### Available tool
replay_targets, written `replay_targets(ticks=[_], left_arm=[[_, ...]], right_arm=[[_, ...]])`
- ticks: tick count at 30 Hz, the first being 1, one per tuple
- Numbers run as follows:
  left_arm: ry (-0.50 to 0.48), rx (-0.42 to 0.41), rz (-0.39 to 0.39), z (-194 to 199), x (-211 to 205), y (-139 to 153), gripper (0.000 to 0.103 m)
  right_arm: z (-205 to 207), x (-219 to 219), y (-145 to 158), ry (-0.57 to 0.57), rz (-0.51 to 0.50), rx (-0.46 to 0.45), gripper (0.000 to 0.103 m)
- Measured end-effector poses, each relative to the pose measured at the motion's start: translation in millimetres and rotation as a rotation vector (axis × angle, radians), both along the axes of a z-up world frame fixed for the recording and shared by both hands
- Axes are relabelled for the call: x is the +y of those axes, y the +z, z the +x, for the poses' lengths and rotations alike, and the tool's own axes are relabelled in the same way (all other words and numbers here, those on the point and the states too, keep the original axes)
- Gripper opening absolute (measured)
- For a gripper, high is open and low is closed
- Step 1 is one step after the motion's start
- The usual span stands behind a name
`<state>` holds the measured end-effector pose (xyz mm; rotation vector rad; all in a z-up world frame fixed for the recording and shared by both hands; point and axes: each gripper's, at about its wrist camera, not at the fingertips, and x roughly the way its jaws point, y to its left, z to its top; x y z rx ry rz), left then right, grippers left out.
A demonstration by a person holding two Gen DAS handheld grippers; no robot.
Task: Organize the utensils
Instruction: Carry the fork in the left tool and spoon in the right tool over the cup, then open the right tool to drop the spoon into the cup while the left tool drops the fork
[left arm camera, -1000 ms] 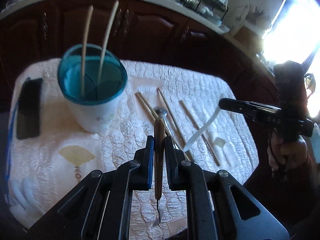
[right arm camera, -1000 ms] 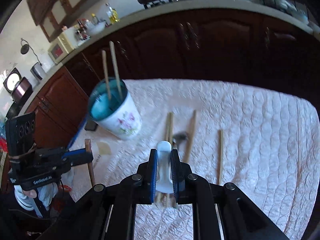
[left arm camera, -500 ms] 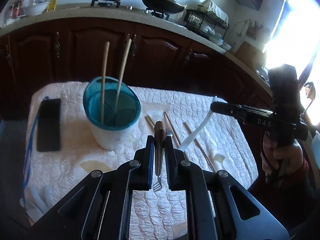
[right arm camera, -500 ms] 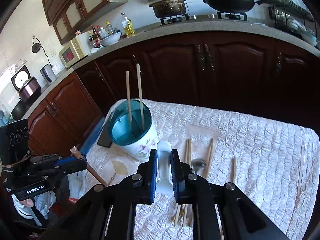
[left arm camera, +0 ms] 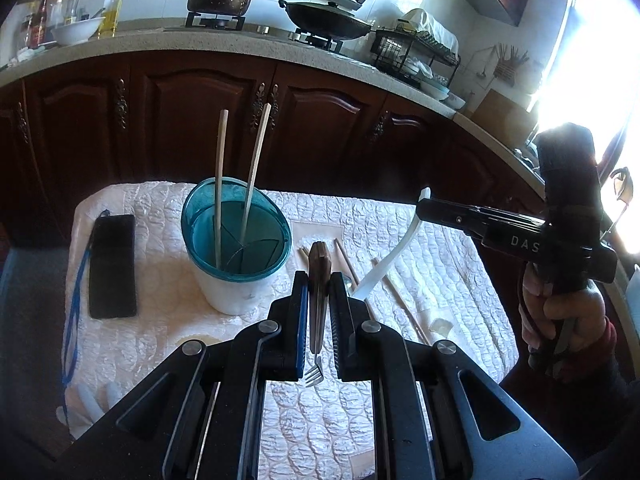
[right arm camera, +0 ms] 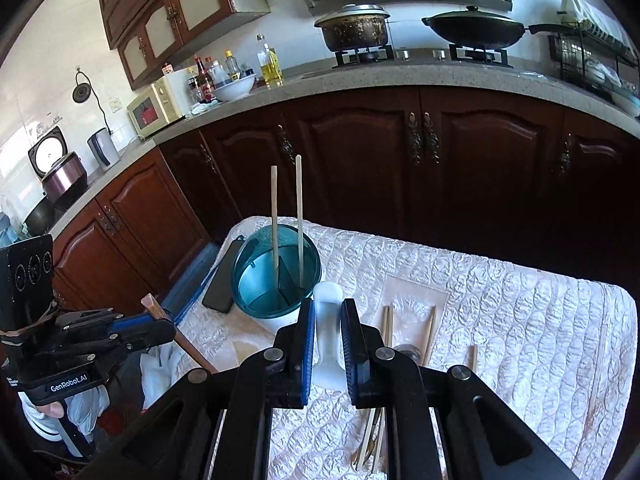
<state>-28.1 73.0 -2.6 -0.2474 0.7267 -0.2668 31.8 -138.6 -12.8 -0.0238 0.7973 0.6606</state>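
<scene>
A holder point(left arm camera: 236, 240) stands on the quilted counter point(left arm camera: 440, 248), toward its left half, with two chopsticks point(left arm camera: 219, 184) upright inside it, set in a divided compartment. A phone point(left arm camera: 112, 266) lies flat to the left of the holder, near the counter's left edge. To the right of the holder more chopsticks point(right arm camera: 430, 334) and a metal spoon point(right arm camera: 406, 350) lie flat on the counter. The left claw point(left arm camera: 319, 312) holds a fork point(left arm camera: 318, 300) above the counter, just right of the holder, prongs toward the camera. The right claw point(right arm camera: 326, 340) holds a spoon point(right arm camera: 328, 336) above the loose chopsticks. Behind the counter runs a row of cabinets point(right arm camera: 360, 160) with a stove point(right arm camera: 420, 56) on top.
</scene>
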Motion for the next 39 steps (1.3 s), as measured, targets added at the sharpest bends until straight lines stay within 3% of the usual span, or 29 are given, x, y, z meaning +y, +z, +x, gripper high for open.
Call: replay_targets(ticks=[9,19,24,31,39], left_arm=[[0.023,-0.048,-0.038,-8,34,46,0.009],[0.122,-0.164,0.017,19,55,83,0.009],[0.200,-0.179,0.050,47,63,75,0.009],[0.279,-0.121,0.028,83,77,36,0.009],[0.319,-0.055,0.013,101,83,0,0.009]], right_arm=[[9,11,18,0.009,0.022,-0.034,0.012],[36,53,40,0.032,0.059,-0.079,0.012],[55,78,34,0.024,0.063,-0.078,0.012],[79,104,7,0.001,0.048,-0.028,0.012],[89,124,-23,0.000,-0.042,0.005,0.012]])
